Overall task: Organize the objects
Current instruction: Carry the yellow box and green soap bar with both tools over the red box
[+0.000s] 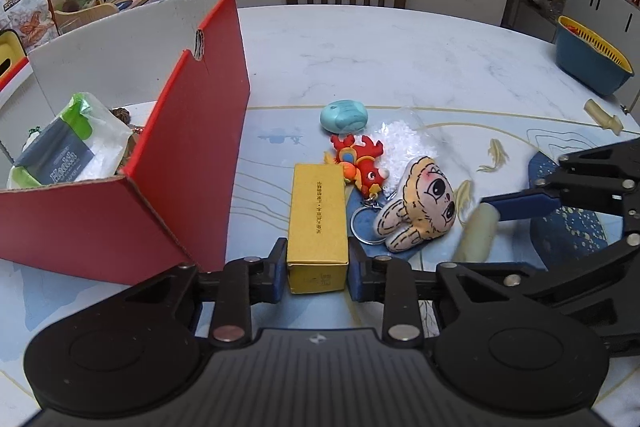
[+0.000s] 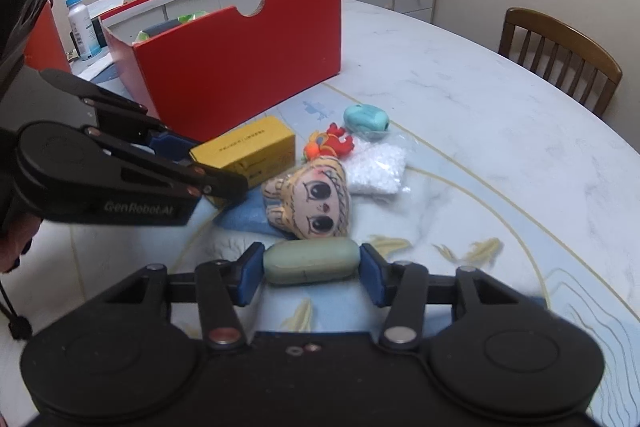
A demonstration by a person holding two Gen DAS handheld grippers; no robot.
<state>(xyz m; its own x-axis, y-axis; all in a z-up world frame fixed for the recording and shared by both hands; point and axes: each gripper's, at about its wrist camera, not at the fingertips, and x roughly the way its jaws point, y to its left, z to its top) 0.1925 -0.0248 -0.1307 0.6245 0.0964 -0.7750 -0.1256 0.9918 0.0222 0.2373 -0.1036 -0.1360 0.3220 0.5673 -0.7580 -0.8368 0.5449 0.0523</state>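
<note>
Left gripper (image 1: 317,269): blue pads pressed on both long sides of the yellow rectangular cardboard carton (image 1: 317,223), gripped at its near end. Right gripper (image 2: 311,269): pads closed against the two rounded ends of the pale green oblong soap-like bar (image 2: 311,262), held lengthwise.

Landmark: red open-topped cardboard box (image 2: 240,67). The carton lay on the table just beside the box's front corner; the bar lay farther from it, beyond the blond-haired plush doll head (image 2: 310,201). The teal oval case (image 2: 366,118) sat nearer the box's far end.

Judged: carton light, stiff, crushable if squeezed hard; grip mid-sides. Bar looked smooth, possibly slippery; end-to-end hold risks slipping out.
</note>
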